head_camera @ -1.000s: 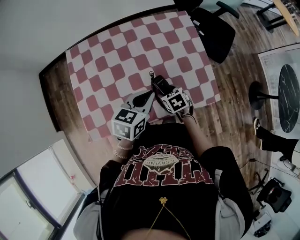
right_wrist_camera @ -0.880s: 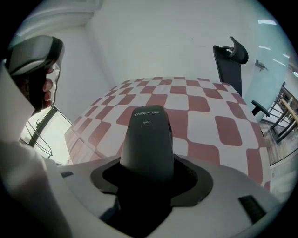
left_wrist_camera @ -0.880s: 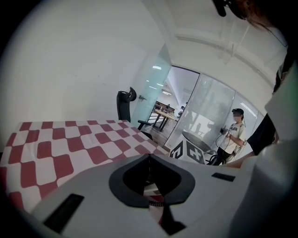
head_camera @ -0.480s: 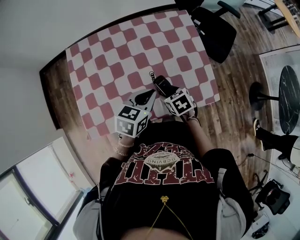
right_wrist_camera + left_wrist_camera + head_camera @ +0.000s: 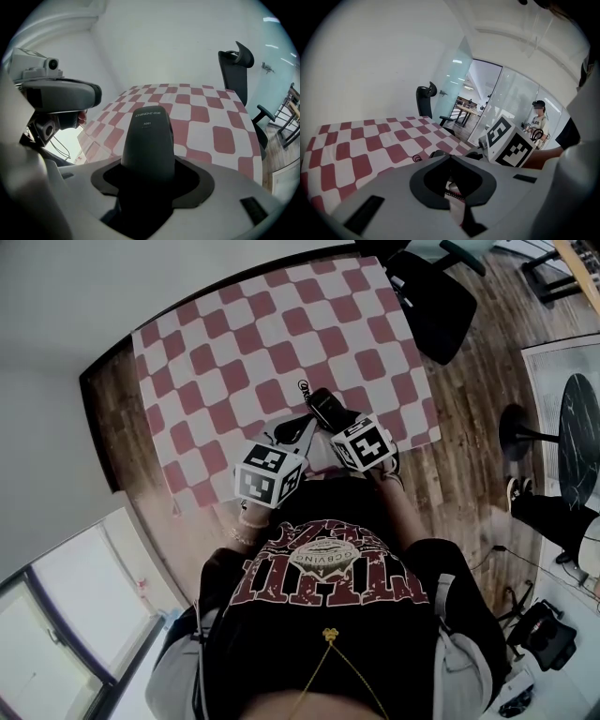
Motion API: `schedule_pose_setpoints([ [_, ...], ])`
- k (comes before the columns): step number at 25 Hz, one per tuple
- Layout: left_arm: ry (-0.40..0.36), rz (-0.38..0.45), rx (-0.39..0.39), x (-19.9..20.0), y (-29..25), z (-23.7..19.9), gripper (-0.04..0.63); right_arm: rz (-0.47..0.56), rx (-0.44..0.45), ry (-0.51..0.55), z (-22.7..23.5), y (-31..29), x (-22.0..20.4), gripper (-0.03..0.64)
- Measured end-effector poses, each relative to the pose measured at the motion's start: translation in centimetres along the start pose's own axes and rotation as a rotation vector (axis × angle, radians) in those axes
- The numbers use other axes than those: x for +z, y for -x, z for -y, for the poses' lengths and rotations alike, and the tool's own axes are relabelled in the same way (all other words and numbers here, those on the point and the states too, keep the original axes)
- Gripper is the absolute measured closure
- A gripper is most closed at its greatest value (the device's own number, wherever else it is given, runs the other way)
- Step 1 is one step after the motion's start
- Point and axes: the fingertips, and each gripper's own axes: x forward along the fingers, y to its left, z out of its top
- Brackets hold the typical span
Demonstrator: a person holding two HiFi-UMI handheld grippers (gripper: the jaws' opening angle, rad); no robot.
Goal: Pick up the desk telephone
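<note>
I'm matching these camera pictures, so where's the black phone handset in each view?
Head view: black handset at centre, held by the right gripper.
Left gripper view: likely the dark shape low centre, beside the right gripper.
Right gripper view: centre, upright between the jaws.
Shared landmark: the black office chair.

The person holds both tools close in front of the torso, side by side and nearly touching. The left tool (image 5: 298, 432) has its jaws together with nothing between them. The right tool (image 5: 330, 418) has its jaws clamped on a dark telephone handset (image 5: 149, 136), which points forward.
</note>
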Motion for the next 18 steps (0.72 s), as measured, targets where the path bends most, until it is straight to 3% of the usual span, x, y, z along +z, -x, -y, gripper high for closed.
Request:
schedule_pose_setpoints([
  [5, -0.008, -0.004, 0.028, -0.1, 0.0, -0.5, 0.587, -0.01, -0.014, 0.036, -0.2, 0.9, 0.2, 0.333],
  [18, 0.009, -0.028, 0.005, -0.9, -0.4, -0.4, 0.588, 0.023, -0.019, 0.054, -1.5, 5.0, 2.1, 0.333],
])
